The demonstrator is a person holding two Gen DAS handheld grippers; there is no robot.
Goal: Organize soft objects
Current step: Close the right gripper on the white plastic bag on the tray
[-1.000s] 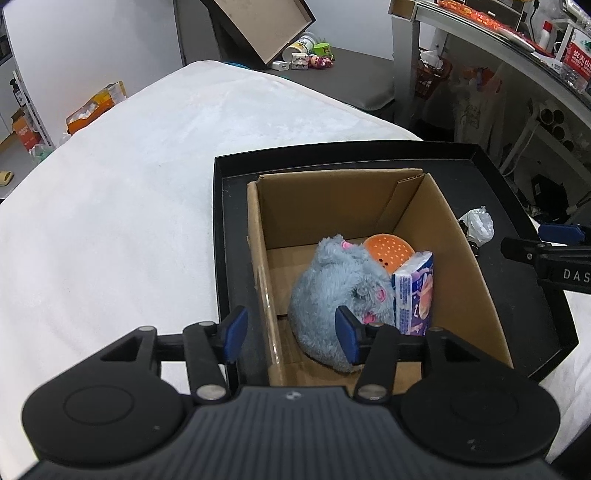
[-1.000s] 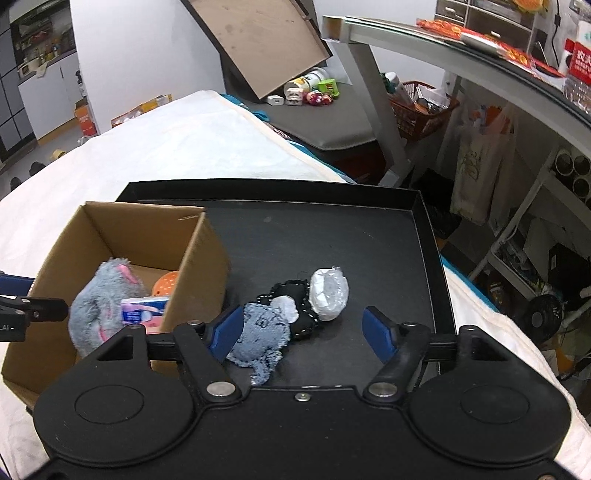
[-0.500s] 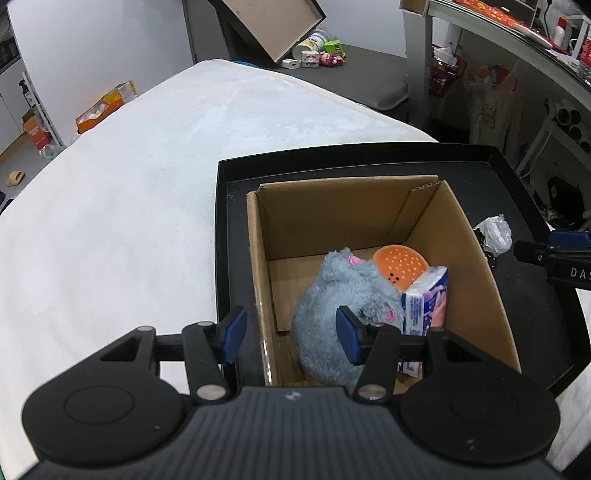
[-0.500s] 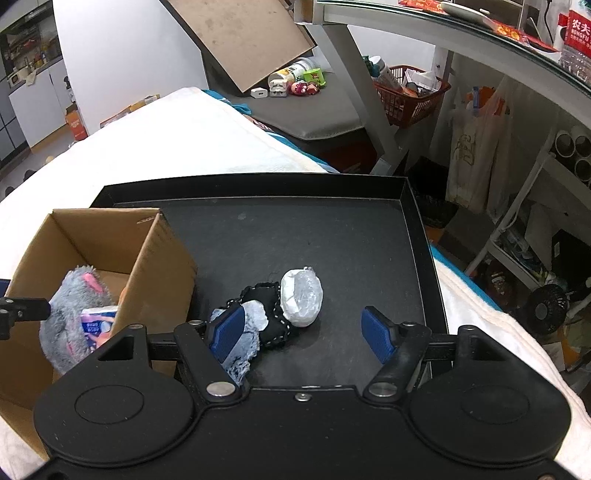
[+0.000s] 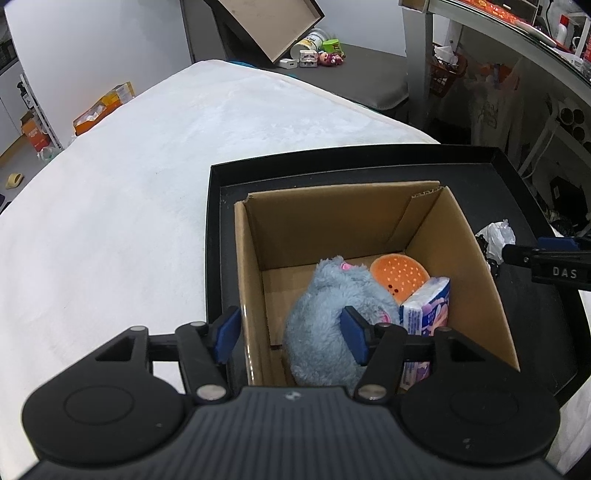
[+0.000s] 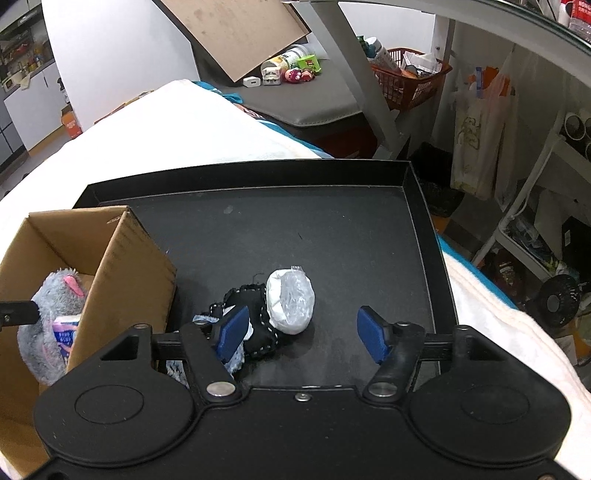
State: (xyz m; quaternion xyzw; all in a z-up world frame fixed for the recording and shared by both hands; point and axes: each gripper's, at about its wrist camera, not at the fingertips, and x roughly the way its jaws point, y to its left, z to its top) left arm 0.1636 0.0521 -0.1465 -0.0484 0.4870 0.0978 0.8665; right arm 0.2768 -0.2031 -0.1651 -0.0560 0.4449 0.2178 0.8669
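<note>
A cardboard box (image 5: 347, 225) stands on the black tray (image 6: 295, 236) and holds a grey plush toy (image 5: 321, 302), an orange perforated piece (image 5: 400, 273) and a tissue pack (image 5: 424, 308). My left gripper (image 5: 291, 334) straddles the box's left wall, one finger outside and one over the plush. Its jaws are opening and press on nothing. My right gripper (image 6: 303, 332) hovers low over the tray with its jaws closing. A white plastic-wrapped bundle (image 6: 291, 301) lies just ahead, between the fingers, untouched. A black stitched cloth (image 6: 258, 332) and a denim scrap (image 6: 232, 363) lie by its left finger.
The tray rests on a white padded surface (image 5: 129, 206). Its raised rim (image 6: 417, 192) bounds the far and right sides. Behind stand a grey bench with small toys (image 6: 291, 74), a tilted board (image 6: 236, 33) and shelving with an orange basket (image 6: 410, 81).
My right gripper has sunk closer to the white bundle and its jaws have narrowed. The left gripper's jaws have spread slightly over the box wall and plush.
</note>
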